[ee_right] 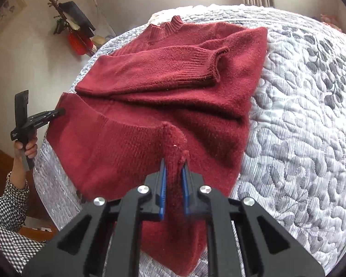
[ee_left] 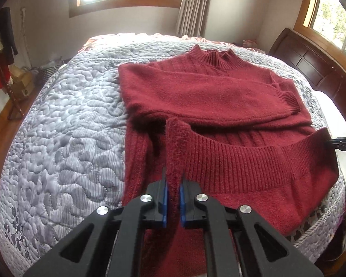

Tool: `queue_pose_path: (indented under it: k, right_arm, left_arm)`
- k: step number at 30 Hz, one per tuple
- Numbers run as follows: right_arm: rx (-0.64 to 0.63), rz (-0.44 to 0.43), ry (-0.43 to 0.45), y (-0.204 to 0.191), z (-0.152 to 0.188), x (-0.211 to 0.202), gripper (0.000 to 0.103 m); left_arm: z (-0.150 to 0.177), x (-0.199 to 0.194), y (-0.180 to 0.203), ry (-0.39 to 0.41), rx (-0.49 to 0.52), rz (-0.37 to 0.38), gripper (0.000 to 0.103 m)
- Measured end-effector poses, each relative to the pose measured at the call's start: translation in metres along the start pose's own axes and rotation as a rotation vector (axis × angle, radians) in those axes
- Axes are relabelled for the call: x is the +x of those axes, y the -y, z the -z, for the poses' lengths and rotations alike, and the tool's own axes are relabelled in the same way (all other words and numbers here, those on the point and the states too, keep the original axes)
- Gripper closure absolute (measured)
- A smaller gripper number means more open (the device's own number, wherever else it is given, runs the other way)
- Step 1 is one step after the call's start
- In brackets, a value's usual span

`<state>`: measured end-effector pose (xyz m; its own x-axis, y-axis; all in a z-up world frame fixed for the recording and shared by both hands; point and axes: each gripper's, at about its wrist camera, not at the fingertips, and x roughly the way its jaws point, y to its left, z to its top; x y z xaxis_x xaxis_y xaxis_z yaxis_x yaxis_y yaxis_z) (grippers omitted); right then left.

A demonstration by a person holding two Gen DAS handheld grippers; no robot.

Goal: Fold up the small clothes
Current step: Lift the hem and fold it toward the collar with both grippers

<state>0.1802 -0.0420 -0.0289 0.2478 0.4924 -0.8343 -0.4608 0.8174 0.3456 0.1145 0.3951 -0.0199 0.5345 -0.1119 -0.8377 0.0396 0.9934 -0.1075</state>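
Note:
A dark red knit sweater (ee_left: 210,97) lies flat on the grey quilted bed (ee_left: 64,138), collar at the far end, both sleeves folded across the chest. My left gripper (ee_left: 174,177) is shut on a pinched fold of the ribbed hem at the sweater's near left corner. My right gripper (ee_right: 174,168) is shut on the hem at the other near corner of the sweater (ee_right: 173,69). The hem is raised slightly off the quilt between the two. Each gripper shows in the other's view: the right gripper (ee_left: 329,142) at the sweater's right edge, the left gripper (ee_right: 62,112) at its left edge, held by a hand.
A dark wooden headboard (ee_left: 311,62) stands to the right of the bed. By the wall on the left is a coat rack (ee_right: 67,23) with hanging clothes. A checked sleeve (ee_right: 9,207) reaches in beside the bed's near edge. Bare quilt (ee_right: 299,138) lies on both sides of the sweater.

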Motion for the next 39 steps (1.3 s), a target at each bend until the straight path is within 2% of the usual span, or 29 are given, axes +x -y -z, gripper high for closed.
queue_pose_path:
  k: [1,2,3,5,6,7,8,9,11,14,22,28,34,39]
  right_arm:
    - [0.013,-0.007,-0.018,0.002,0.0,0.006,0.088]
    - [0.025,-0.007,-0.032,0.004,0.0,0.011,0.084]
    - [0.032,0.0,-0.041,0.006,0.0,0.015,0.082]
    - [0.039,-0.008,-0.058,0.007,0.001,0.024,0.081]
    - [0.039,-0.015,-0.061,0.008,0.002,0.027,0.081]
    - [0.031,-0.012,-0.063,0.007,0.002,0.028,0.086]
    - [0.019,-0.001,-0.059,0.005,0.002,0.028,0.089]
    - [0.012,0.006,-0.054,0.004,0.002,0.027,0.095]
    - [0.01,-0.006,-0.038,0.002,0.002,0.021,0.096]
    - [0.007,-0.027,0.007,0.0,0.001,0.005,0.097]
    - [0.002,-0.031,0.115,-0.002,-0.023,-0.035,0.097]
    - [0.031,-0.017,0.207,0.007,-0.072,-0.057,0.097]
    - [0.066,0.033,0.238,0.023,-0.145,-0.049,0.097]
    - [0.114,0.085,0.225,0.048,-0.2,-0.018,0.097]
  left_arm:
    - [-0.001,0.006,0.0,-0.015,-0.002,0.007,0.094]
    - [-0.002,0.011,0.0,-0.027,-0.004,0.004,0.088]
    - [-0.003,0.016,0.001,-0.033,-0.001,-0.012,0.077]
    - [-0.005,0.023,0.005,-0.038,0.019,-0.028,0.065]
    - [-0.006,0.026,0.006,-0.042,0.025,-0.032,0.065]
    - [-0.007,0.029,0.008,-0.047,0.029,-0.037,0.065]
    - [-0.008,0.031,0.008,-0.052,0.028,-0.036,0.065]
    - [-0.008,0.033,0.007,-0.055,0.023,-0.031,0.074]
    - [-0.008,0.03,0.006,-0.053,0.002,-0.024,0.088]
    - [-0.008,0.014,0.006,-0.014,-0.016,-0.011,0.094]
    - [-0.036,-0.031,0.004,0.13,-0.057,0.003,0.095]
    - [-0.081,-0.049,-0.007,0.235,-0.115,-0.009,0.096]
    - [-0.145,-0.028,-0.015,0.274,-0.13,-0.067,0.096]
    - [-0.19,0.016,-0.021,0.248,-0.137,-0.108,0.096]
